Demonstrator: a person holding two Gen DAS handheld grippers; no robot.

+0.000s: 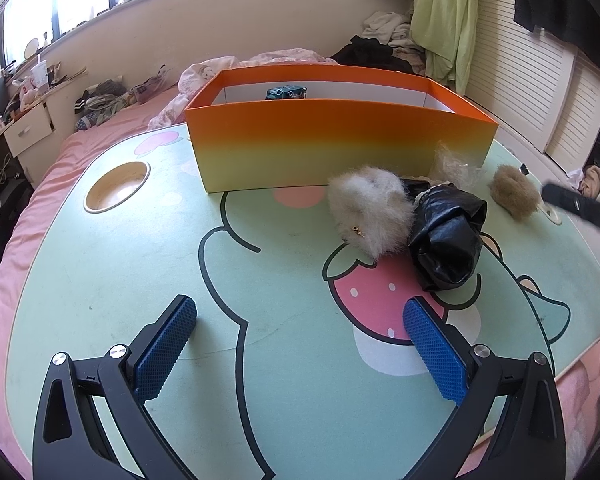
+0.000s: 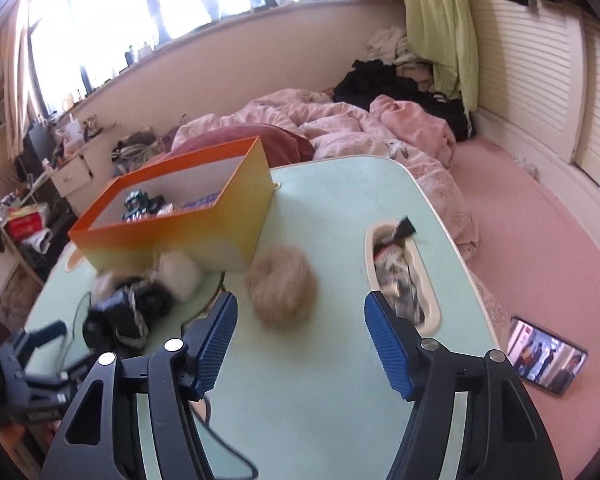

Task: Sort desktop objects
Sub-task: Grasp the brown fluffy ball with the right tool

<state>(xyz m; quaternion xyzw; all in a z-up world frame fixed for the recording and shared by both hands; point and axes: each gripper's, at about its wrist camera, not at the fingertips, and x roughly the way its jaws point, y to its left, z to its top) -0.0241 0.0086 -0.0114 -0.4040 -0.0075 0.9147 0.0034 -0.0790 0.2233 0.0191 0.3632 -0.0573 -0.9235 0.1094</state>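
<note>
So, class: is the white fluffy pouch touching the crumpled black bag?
Touching. The left wrist view shows the white fluffy pouch pressed against the crumpled black bag, its fur overlapping the bag's edge, no table between.

Lived-in bedroom, rumpled pink quilt (image 2: 340, 128) on pink-sheeted bed (image 2: 540, 216), heaped clothes (image 2: 388, 76), white louvred wardrobe doors (image 2: 532, 72), cluttered windowsill (image 1: 80, 20).

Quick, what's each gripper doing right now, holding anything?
Left gripper: open, holding nothing.
Right gripper: open, holding nothing.

Box (image 1: 340, 144) orange-to-yellow; fur ball (image 2: 281, 286) tan
</note>
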